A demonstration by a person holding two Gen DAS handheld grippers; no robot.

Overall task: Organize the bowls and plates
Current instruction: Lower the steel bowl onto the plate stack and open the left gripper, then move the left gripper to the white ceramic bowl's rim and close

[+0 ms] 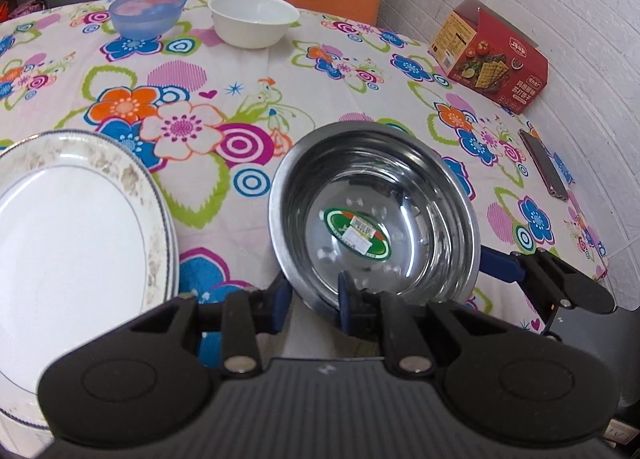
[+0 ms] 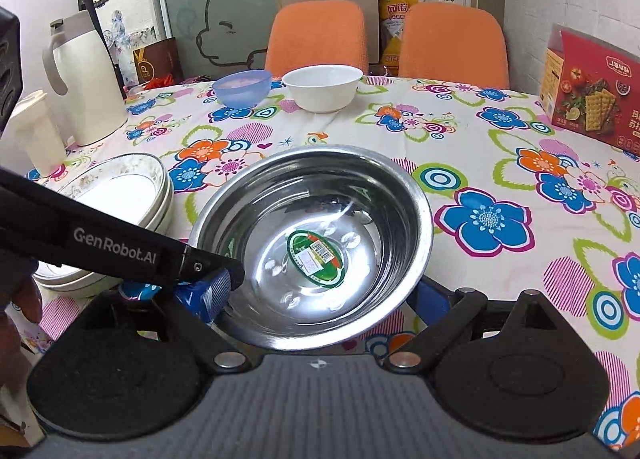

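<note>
- The counter [image 2: 480, 131], under a flowered cloth, carries all the crockery.
- A stack of plates [image 1: 60, 239] sits at the near left, just beside the steel bowl.
- The steel bowl [image 1: 372, 187] is the largest bowl. It sits at the near middle and looks tipped, with its near rim raised. A green sticker marks its bottom.
- The left tongs [image 1: 312, 301] are clenched on the bowl's near-left rim, one finger inside and one outside. That hand looks to be carrying it.
- The right tongs [image 2: 310, 299] are spread wide, with the bowl's near side between the fingers. Whether either pad touches the wall I cannot tell.
- A white bowl [image 1: 252, 19] and a blue bowl [image 1: 146, 15] stand side by side at the far edge, well apart from the steel bowl.
- The two small bowls lie straight ahead of both tongs, so grouping the bowls probably means moving forward, away from the plates.
</note>
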